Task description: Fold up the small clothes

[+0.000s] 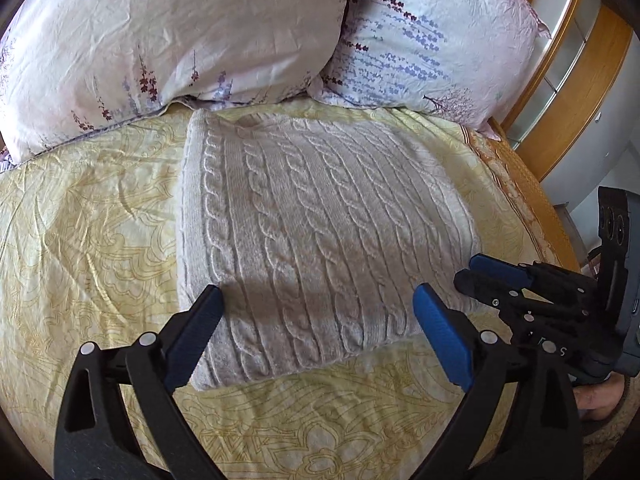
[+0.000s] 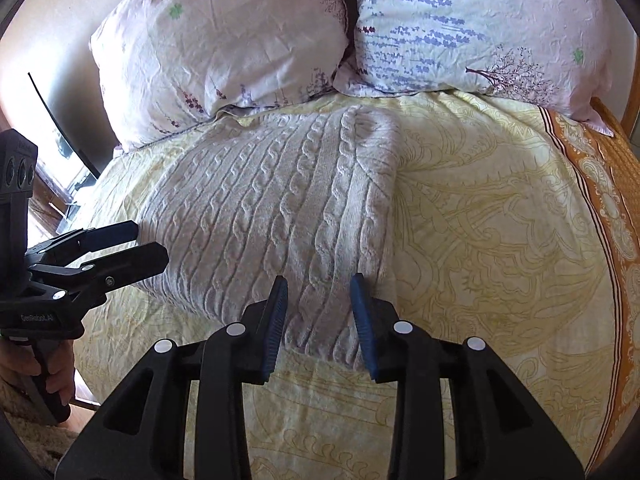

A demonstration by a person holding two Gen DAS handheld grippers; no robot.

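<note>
sweater (image 1: pixel 316 236): grey cable-knit, folded to a rectangle, flat on the yellow bedspread (image 1: pixel 80 248) just below two pillows (image 1: pixel 172 36) | left gripper (image 1: pixel 318 312): released wide, fingers over the near edge | right gripper (image 2: pixel 319 304): parted, nothing between the pads, over the near right corner

bed (image 1: pixel 100 220) with pale yellow patterned cover, orange border on one side | folded grey cable-knit sweater (image 1: pixel 320 232) lies flat mid-bed | two floral pillows (image 1: pixel 172 32) (image 1: pixel 432 36) side by side behind the sweater
</note>
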